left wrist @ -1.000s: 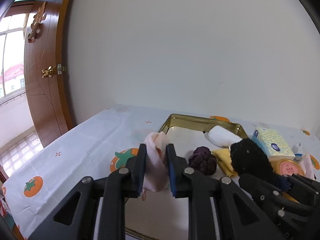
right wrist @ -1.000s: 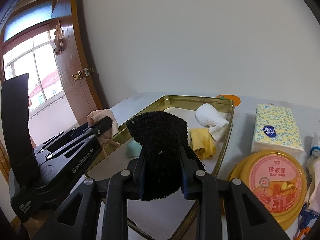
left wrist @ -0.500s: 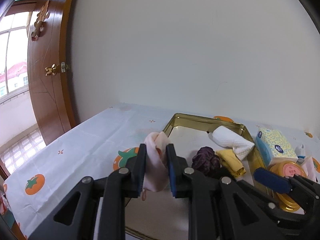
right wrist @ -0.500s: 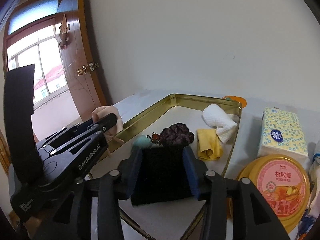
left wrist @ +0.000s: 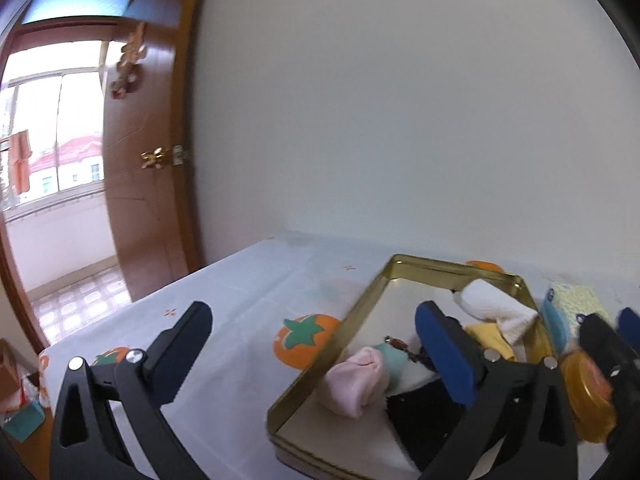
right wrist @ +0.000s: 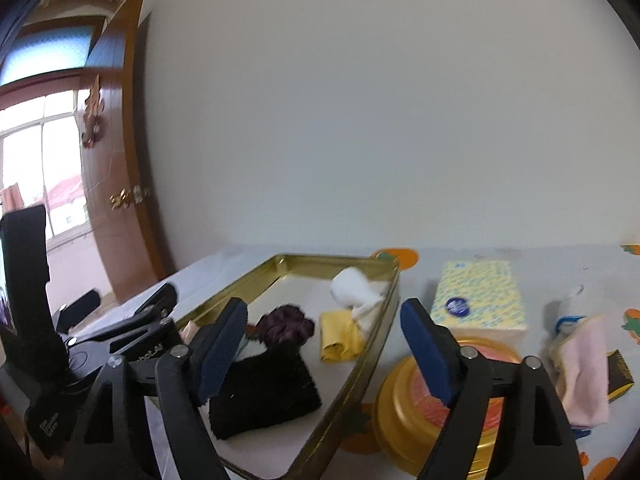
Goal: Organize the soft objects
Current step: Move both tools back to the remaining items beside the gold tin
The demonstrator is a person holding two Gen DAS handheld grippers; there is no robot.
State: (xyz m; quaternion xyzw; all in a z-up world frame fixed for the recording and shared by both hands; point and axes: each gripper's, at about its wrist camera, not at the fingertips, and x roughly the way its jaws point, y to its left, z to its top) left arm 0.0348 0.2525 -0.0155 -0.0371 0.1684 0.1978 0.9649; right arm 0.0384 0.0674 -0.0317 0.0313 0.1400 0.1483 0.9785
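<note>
Now both our grippers — left (left wrist: pixel 316 344), right (right wrist: pixel 324 336) — hang spread and empty over the tray (right wrist: pixel 362 364). Black cloth (right wrist: pixel 264 392) and pink roll (left wrist: pixel 354 380) lie near its front edge; we'd withdraw straight up, snagging nothing. Only the right view shows another pink cloth (right wrist: pixel 582 372) outside, by the table's right edge.

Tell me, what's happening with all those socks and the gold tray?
A person is tidying soft things into the gold tray. Both hand-held grippers, left and right, are open and empty. The pink sock and the black cloth lie in the tray beside a purple scrunchie, a yellow cloth and a white one.
</note>
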